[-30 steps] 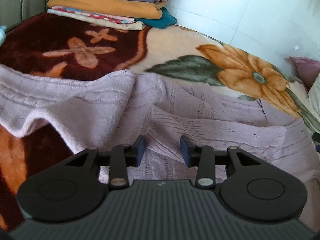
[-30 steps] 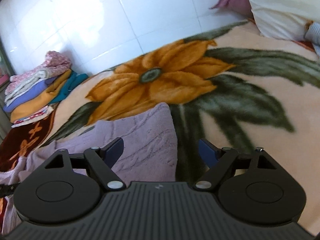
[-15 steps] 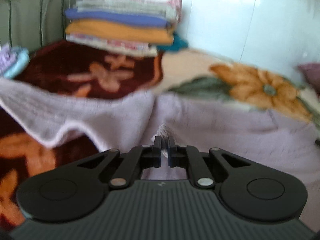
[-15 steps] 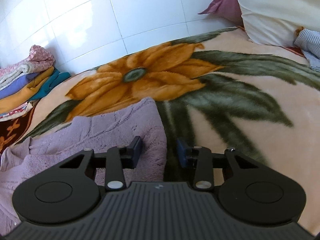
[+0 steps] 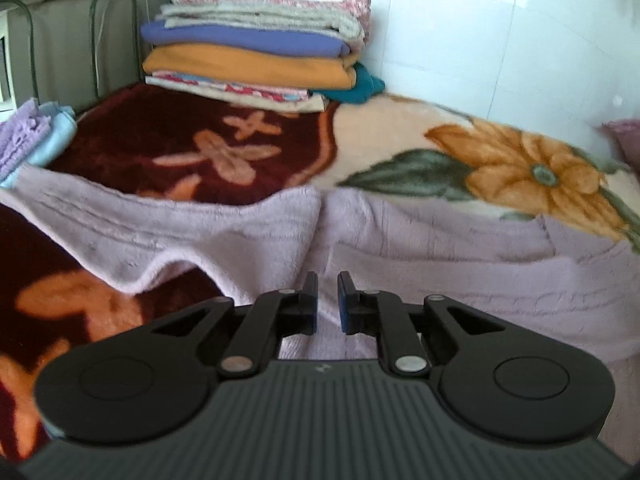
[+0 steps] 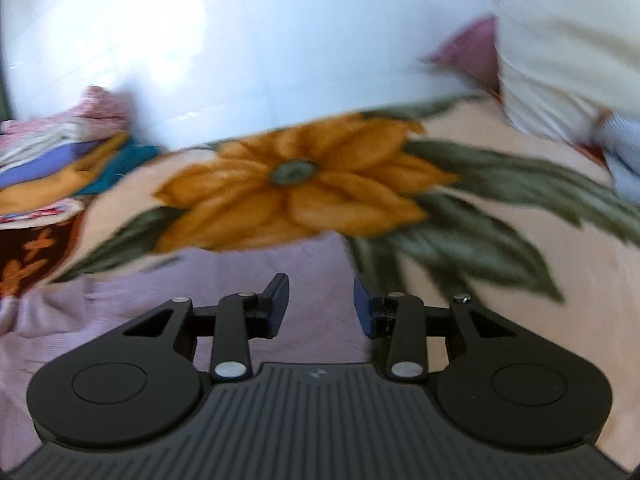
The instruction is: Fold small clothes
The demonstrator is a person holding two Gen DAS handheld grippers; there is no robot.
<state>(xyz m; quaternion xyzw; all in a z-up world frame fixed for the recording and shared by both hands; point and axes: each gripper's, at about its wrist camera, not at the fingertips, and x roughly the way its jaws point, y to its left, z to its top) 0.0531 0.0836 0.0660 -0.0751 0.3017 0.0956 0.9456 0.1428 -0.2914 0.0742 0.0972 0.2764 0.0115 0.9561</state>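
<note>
A lilac knit garment lies spread on the flowered blanket. My left gripper is low over its near edge, jaws nearly closed on a fold of the lilac fabric. In the right wrist view the same garment lies below my right gripper, whose jaws stand apart over the garment's right end. That view is blurred.
A stack of folded clothes sits at the back by the tiled wall; it also shows in the right wrist view. Folded purple and blue cloth lies far left. A cream pillow lies at right.
My left gripper closed on the garment's near fold and lifted slightly. My right gripper narrowed, then stayed partly open, and moved over the garment's right end; its view has tilted up.
</note>
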